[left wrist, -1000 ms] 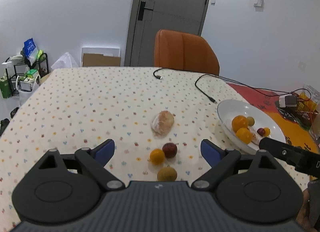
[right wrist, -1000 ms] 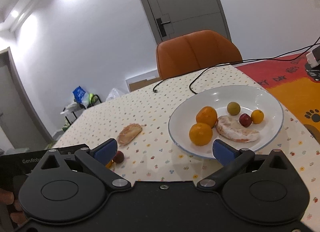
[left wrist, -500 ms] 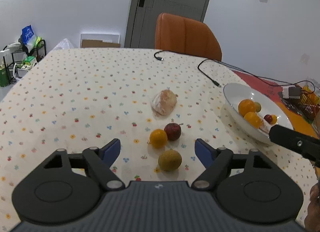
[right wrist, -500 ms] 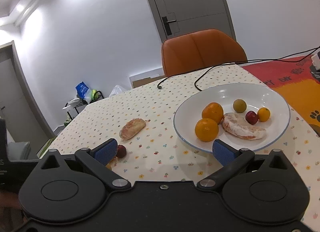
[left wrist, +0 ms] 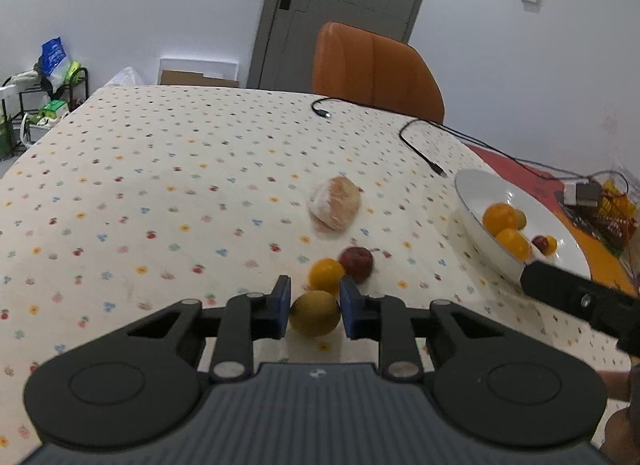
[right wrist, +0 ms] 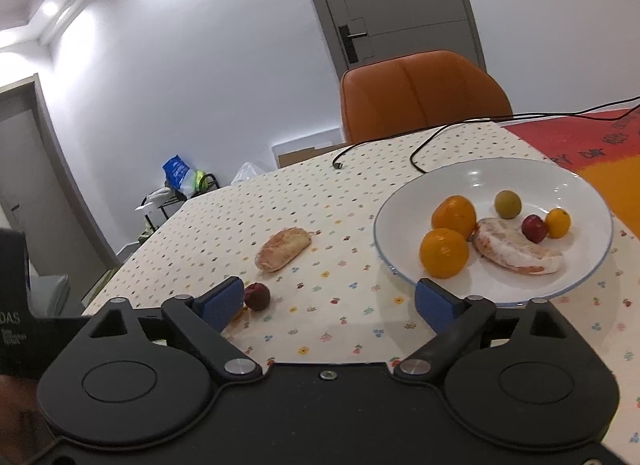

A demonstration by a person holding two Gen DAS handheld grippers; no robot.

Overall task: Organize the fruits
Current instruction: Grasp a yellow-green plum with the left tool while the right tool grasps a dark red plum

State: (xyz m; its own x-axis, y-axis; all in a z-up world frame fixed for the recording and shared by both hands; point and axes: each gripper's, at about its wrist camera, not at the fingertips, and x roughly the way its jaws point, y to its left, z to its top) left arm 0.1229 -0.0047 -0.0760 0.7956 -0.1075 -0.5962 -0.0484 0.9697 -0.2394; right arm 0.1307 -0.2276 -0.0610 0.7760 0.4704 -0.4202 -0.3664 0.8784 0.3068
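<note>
My left gripper (left wrist: 314, 307) is shut on a yellow-green round fruit (left wrist: 314, 313) low over the flowered tablecloth. Just beyond it lie a small orange (left wrist: 326, 275), a dark red fruit (left wrist: 357, 261) and a peeled pomelo piece (left wrist: 334, 208). To the right stands a white plate (left wrist: 476, 189) holding oranges and small fruits. In the right wrist view my right gripper (right wrist: 330, 303) is open and holds nothing, in front of the plate (right wrist: 496, 171), which holds two oranges (right wrist: 444, 253), a pomelo piece (right wrist: 516, 249), a green fruit (right wrist: 507, 204), a red one (right wrist: 535, 228) and a small yellow one (right wrist: 557, 222).
An orange chair (left wrist: 376, 73) stands at the table's far side. Black cables (left wrist: 420, 149) run across the cloth toward the plate. A red and orange mat (right wrist: 592, 141) lies to the plate's right. A cluttered rack (left wrist: 36, 105) stands at far left, beyond the table.
My left gripper moved forward and down, and its fingers closed from wide open onto the yellow-green fruit. The right gripper stayed open and shifted slightly.
</note>
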